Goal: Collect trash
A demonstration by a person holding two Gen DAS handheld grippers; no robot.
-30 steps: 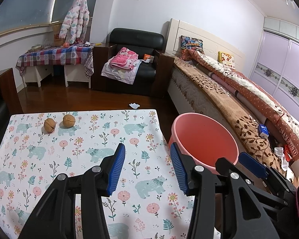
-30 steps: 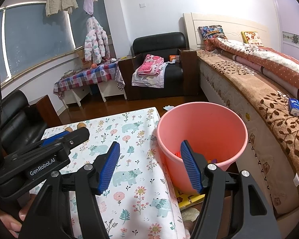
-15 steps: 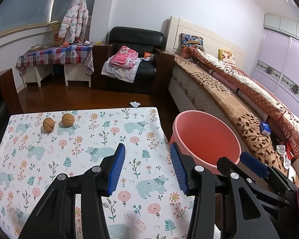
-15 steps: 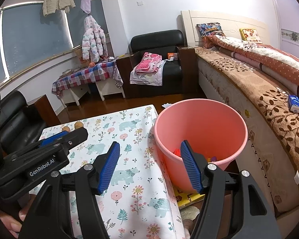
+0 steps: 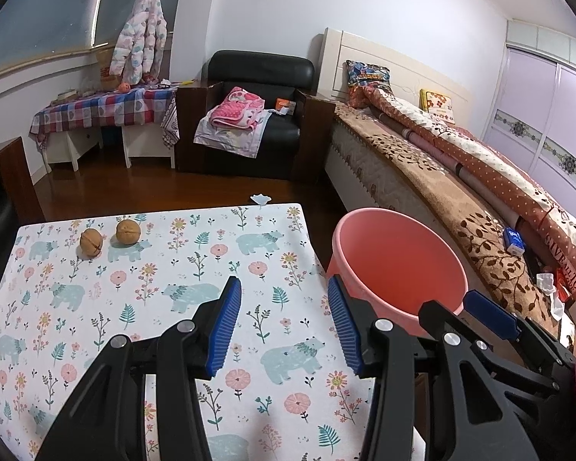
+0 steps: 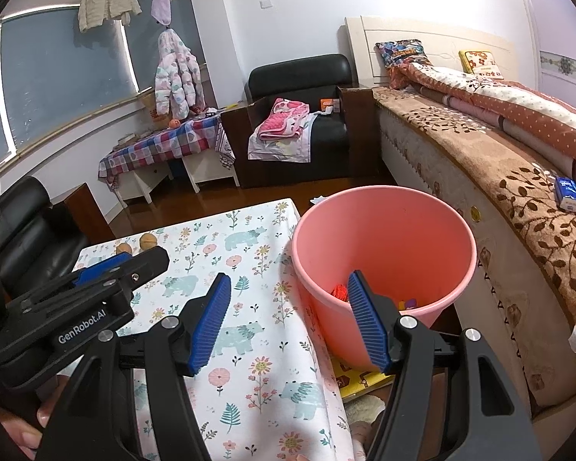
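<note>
Two brown walnuts (image 5: 91, 242) (image 5: 128, 232) lie side by side at the far left of the floral tablecloth (image 5: 142, 292); they also show in the right wrist view (image 6: 148, 241). A pink bin (image 5: 399, 265) stands off the table's right edge, with red and colourful scraps (image 6: 341, 292) at its bottom. My left gripper (image 5: 284, 320) is open and empty above the table's right half. My right gripper (image 6: 288, 317) is open and empty, straddling the table edge and the bin (image 6: 388, 238).
A bed (image 5: 460, 176) with a brown blanket runs along the right, with a small blue box (image 5: 513, 241) on it. A black armchair (image 5: 257, 115) with pink clothes and a checked side table (image 5: 103, 111) stand at the back. A white scrap (image 5: 260, 199) lies on the wood floor.
Both grippers have drawn back and risen slightly; the walnuts and bin sit a little lower in view. Both stay open and empty.
</note>
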